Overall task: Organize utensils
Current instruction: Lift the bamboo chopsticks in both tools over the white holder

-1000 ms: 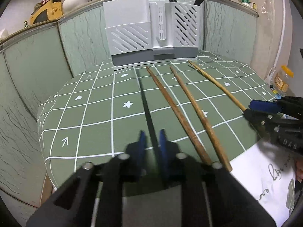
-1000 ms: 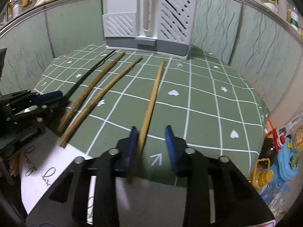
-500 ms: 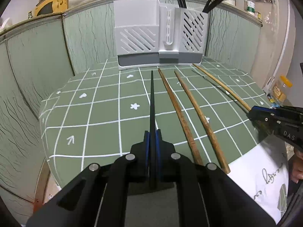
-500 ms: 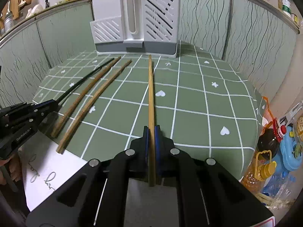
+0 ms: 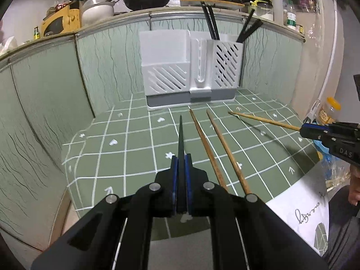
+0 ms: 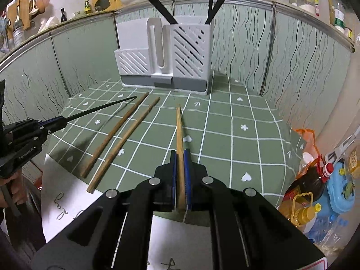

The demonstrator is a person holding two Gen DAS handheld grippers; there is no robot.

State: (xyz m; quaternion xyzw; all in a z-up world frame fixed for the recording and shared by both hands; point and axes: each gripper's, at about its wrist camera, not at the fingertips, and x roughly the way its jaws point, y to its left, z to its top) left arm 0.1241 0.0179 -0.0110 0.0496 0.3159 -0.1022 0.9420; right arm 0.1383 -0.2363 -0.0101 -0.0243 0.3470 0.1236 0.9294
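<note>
My left gripper (image 5: 180,159) is shut on a black chopstick (image 5: 180,135) and holds it lifted above the green tablecloth, tip toward the white utensil holder (image 5: 191,72). My right gripper (image 6: 180,155) is shut on a light wooden chopstick (image 6: 179,128), also lifted and pointing at the holder (image 6: 166,56). Two brown wooden chopsticks (image 5: 216,148) lie side by side on the cloth between the grippers; they also show in the right wrist view (image 6: 121,137). Several black chopsticks (image 5: 211,24) stand in the holder's right compartment.
A green panelled screen (image 5: 56,85) surrounds the table on three sides. A white paper with writing (image 5: 303,211) lies at the table's near edge. Oil bottles and a blue toy (image 6: 324,191) stand off the table's right side. Pots sit on the shelf behind.
Both grippers closed on their chopsticks a second ago, and have since lifted them off the cloth and risen, with the holder now nearer in view.
</note>
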